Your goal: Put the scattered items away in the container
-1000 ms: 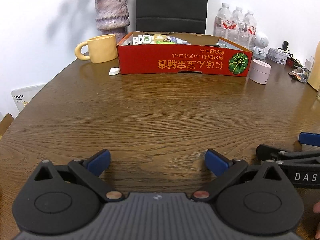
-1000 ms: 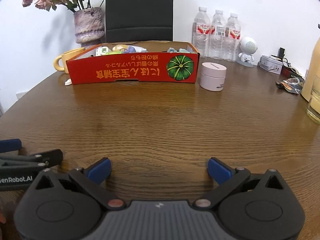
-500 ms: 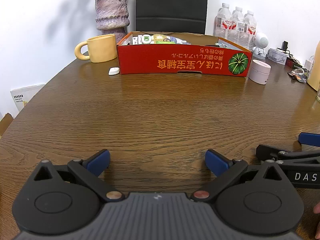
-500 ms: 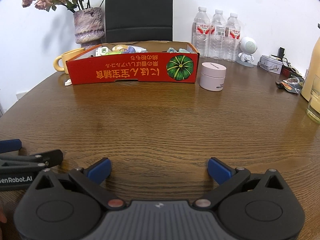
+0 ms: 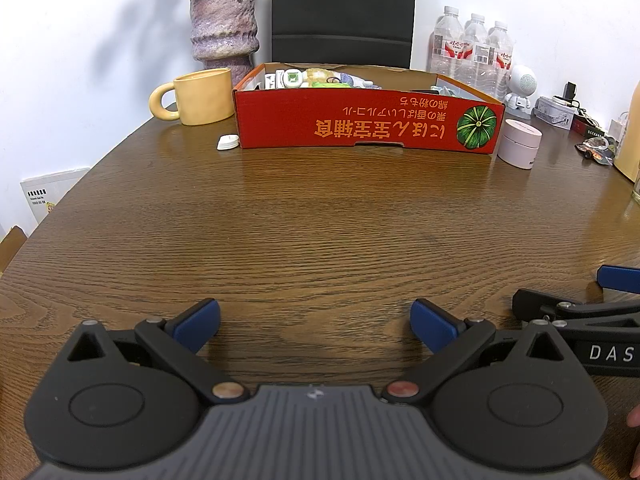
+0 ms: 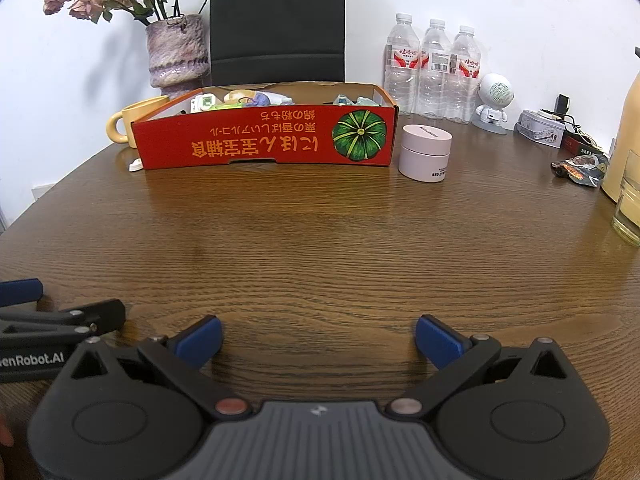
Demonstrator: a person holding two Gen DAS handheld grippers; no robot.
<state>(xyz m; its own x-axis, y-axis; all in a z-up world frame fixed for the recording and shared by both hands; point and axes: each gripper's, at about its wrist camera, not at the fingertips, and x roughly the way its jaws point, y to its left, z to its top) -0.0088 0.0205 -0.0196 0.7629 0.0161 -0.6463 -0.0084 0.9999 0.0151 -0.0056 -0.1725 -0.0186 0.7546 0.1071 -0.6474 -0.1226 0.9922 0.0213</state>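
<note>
nothing much has moved since a second ago: both tools sit low at the near edge of the table (image 6: 320, 240), side by side, as before. the red box (image 6: 264, 140) stands at the far side, in front of a black chair, and already holds a jumble of small things; i cannot tell them all apart. its long wall carries a green pumpkin picture. just beside its left corner lies a small white piece (image 5: 228, 142), and by its right corner a pink jar (image 6: 426, 152). the left gripper (image 5: 315, 326) and the right gripper (image 6: 318, 340) both have jaws spread wide, holding nothing. the sorting looks nearly finished or paused; next would be a long reach forward to one of those strays.
</note>
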